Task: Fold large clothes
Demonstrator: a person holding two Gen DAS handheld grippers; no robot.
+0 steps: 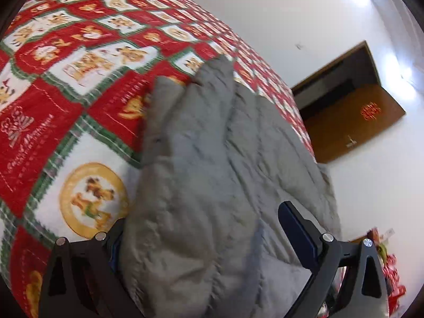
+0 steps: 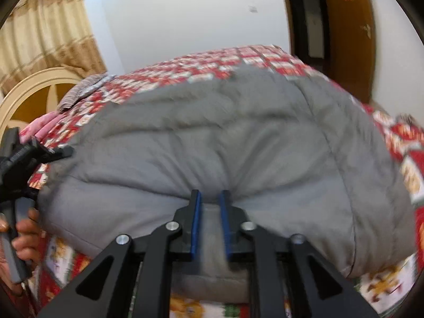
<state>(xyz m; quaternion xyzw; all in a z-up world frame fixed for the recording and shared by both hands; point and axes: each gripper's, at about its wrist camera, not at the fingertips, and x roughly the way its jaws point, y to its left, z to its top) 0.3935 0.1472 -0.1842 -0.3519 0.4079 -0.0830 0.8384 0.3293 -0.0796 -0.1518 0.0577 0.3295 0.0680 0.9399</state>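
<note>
Bedroom, patterned red bedspread (image 1: 66,111): grey padded jacket (image 2: 225,137); right gripper (image 2: 210,198) pinching its hem; left gripper (image 1: 204,217) spread wide.

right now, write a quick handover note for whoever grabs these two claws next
Right claw: narrow gap, pads pinching a bunched fold at the near edge of the grey padded garment.
Left claw: jaws wide open, the garment's thick edge lies between them, not pinched. In the right wrist view it sits at the garment's left end, in a hand.
Garment lies puffy and rumpled on the red patterned bedspread.
Done: right side gripped.
Left: close the left claw on its edge, then probably make the fold; none looks finished yet.
</note>
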